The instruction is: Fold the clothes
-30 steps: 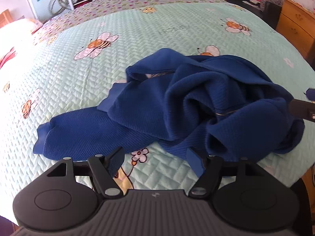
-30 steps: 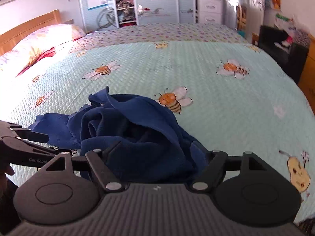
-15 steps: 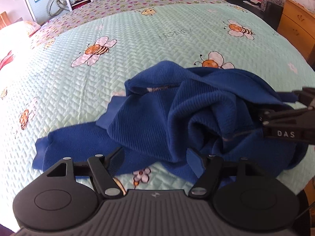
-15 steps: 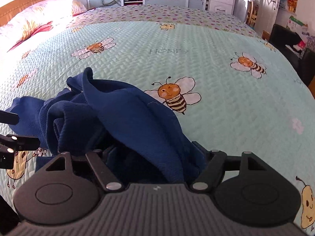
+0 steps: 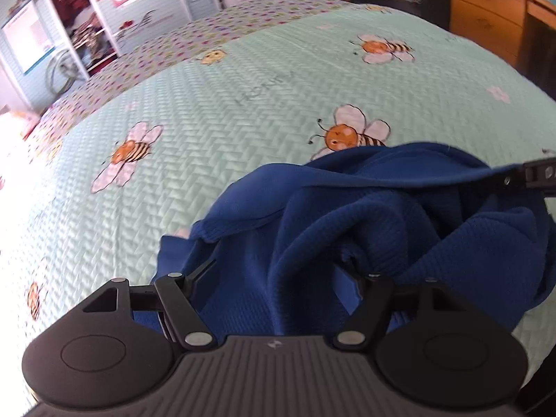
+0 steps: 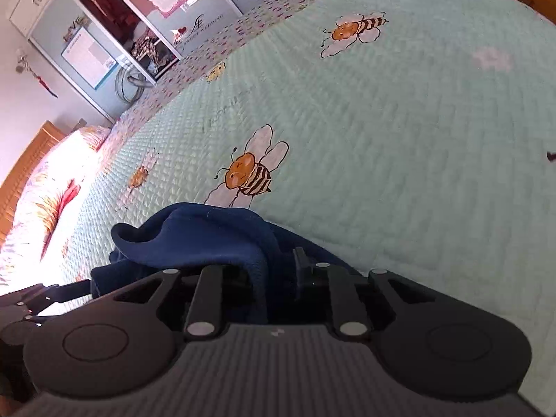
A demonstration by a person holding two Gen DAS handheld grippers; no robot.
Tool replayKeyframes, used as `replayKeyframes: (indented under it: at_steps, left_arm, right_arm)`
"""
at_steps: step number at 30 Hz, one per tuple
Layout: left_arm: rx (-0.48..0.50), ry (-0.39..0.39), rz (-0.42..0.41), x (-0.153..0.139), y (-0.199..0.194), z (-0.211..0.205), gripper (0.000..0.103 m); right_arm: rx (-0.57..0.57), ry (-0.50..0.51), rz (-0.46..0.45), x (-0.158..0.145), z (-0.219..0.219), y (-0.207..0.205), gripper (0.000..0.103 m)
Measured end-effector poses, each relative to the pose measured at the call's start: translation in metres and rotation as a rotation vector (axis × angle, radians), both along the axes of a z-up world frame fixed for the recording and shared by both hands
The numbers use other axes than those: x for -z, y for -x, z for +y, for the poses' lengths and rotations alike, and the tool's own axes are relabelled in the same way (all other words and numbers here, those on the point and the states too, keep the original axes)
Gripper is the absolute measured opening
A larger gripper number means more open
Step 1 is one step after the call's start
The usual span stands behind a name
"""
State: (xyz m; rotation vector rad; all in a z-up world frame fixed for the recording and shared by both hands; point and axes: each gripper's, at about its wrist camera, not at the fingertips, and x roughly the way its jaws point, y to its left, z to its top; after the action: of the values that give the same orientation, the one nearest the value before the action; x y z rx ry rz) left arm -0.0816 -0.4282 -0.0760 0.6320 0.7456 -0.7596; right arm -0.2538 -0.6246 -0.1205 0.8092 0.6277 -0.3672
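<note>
One blue top [image 5: 347, 229] on one bee bedspread [image 5: 243, 97], two grippers.
We see our left gripper [image 5: 281, 278] wide open, cloth between its fingers; our right gripper [image 6: 274, 267] is closing, probably pinching a fold.

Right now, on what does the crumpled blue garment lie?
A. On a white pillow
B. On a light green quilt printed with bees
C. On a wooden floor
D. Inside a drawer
B: the blue garment sits in a heap on the light green quilt, and printed bees show on the quilt around it in both wrist views.
</note>
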Motion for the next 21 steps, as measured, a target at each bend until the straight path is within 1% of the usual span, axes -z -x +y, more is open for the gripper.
replayKeyframes:
  at_steps: [2,3,4,5,6,7,8,9,10,11,13,14,15,18,20,21]
  left_arm:
    - [0.034,0.009,0.013,0.002,0.0,-0.004,0.072]
    - [0.051,0.014,0.017,0.003,0.0,-0.006,0.072]
    - [0.07,0.013,0.015,0.005,0.0,-0.009,0.072]
    - [0.089,0.01,0.012,0.007,0.001,-0.011,0.072]
    - [0.109,0.006,0.006,0.01,0.002,-0.013,0.07]
    - [0.134,0.002,0.004,0.013,0.004,-0.015,0.068]
    - [0.158,-0.004,0.008,0.016,0.005,-0.017,0.059]
    - [0.172,-0.004,0.021,0.019,0.007,-0.019,0.043]
    - [0.184,-0.002,0.036,0.021,0.009,-0.02,0.031]
    - [0.181,0.003,0.022,0.023,0.015,-0.02,0.015]
    - [0.163,0.016,-0.039,0.026,0.028,-0.021,0.012]
    - [0.142,0.03,-0.056,0.026,0.034,-0.02,0.008]
    - [0.109,0.058,-0.052,0.025,0.036,-0.017,0.007]
    - [-0.029,0.201,0.026,0.011,0.027,0.003,0.004]
    - [-0.108,0.281,0.028,-0.006,0.017,0.016,0.003]
    - [-0.131,0.314,0.001,-0.019,0.013,0.021,0.001]
  right_arm:
    - [-0.004,0.008,-0.007,-0.003,0.008,0.005,0.028]
    - [-0.008,0.018,-0.009,-0.005,0.012,0.008,0.032]
    - [-0.014,0.03,-0.012,-0.008,0.017,0.011,0.034]
    - [-0.019,0.04,-0.014,-0.01,0.021,0.014,0.038]
    - [-0.022,0.045,-0.012,-0.012,0.024,0.017,0.045]
    - [-0.025,0.052,-0.007,-0.014,0.029,0.021,0.049]
    - [-0.029,0.062,-0.001,-0.014,0.033,0.024,0.054]
    - [-0.034,0.071,0.004,-0.015,0.037,0.027,0.056]
    - [-0.038,0.08,0.008,-0.015,0.041,0.03,0.056]
    - [-0.042,0.088,0.009,-0.015,0.044,0.033,0.056]
    - [-0.041,0.101,0.006,-0.015,0.049,0.04,0.056]
    - [-0.036,0.105,0.002,-0.015,0.052,0.044,0.056]
    - [-0.029,0.104,-0.004,-0.016,0.053,0.048,0.056]
    - [-0.002,0.107,-0.022,-0.021,0.054,0.057,0.056]
    - [0.013,0.11,-0.039,-0.027,0.053,0.064,0.057]
    - [0.019,0.113,-0.048,-0.03,0.053,0.067,0.059]
